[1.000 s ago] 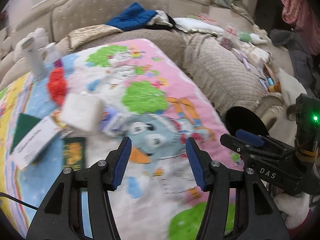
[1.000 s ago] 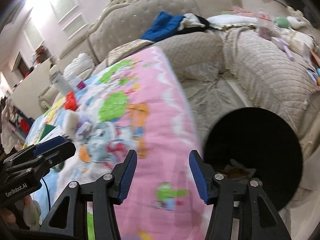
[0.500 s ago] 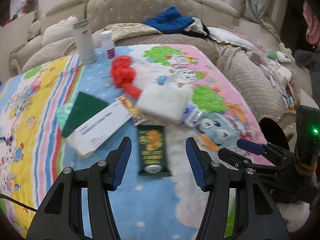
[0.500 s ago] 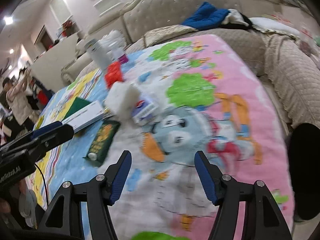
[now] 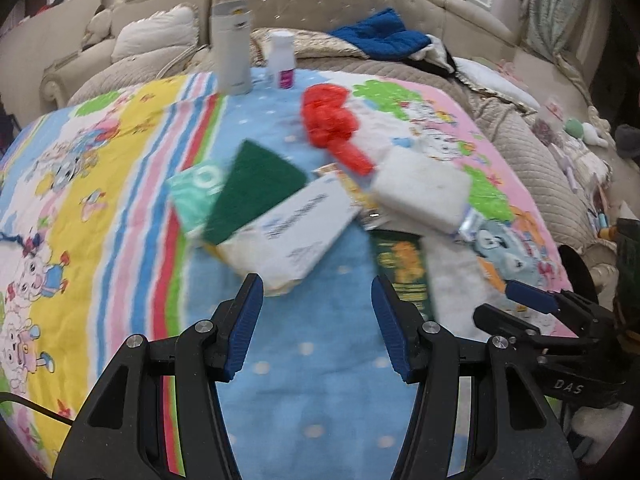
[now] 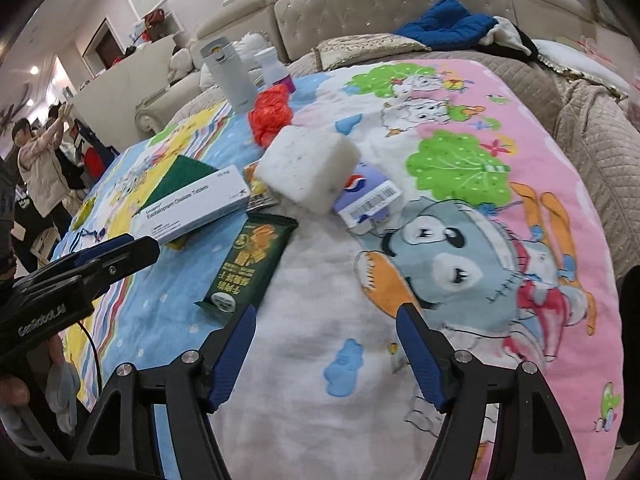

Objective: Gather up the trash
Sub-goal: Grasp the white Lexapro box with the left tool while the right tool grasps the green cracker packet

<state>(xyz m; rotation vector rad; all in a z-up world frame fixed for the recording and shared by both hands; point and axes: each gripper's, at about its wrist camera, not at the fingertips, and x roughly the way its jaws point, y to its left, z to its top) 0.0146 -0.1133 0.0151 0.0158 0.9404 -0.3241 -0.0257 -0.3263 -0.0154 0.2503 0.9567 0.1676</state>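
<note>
A pile of items lies on a cartoon-print blanket (image 5: 100, 184): a white medicine box (image 5: 296, 224) (image 6: 192, 208), a dark green snack wrapper (image 5: 404, 268) (image 6: 252, 260), a green scouring pad (image 5: 256, 184), a white sponge block (image 5: 420, 192) (image 6: 308, 164), a crumpled red bag (image 5: 332, 124) (image 6: 270, 114), a purple barcode packet (image 6: 366, 196). My left gripper (image 5: 318, 320) is open and empty just short of the medicine box. My right gripper (image 6: 326, 344) is open and empty, right of the green wrapper.
A grey flask (image 5: 232, 48) (image 6: 230, 76) and a small white bottle (image 5: 282, 60) stand at the blanket's far edge. A beige tufted sofa (image 5: 320, 4) with blue cloth (image 6: 444, 20) lies behind. A black bin's rim (image 5: 580, 276) shows at right. People stand at far left (image 6: 36, 160).
Both grippers have swung left from the black bin and sofa side toward the pile of items on the blanket. Both stay open and empty.
</note>
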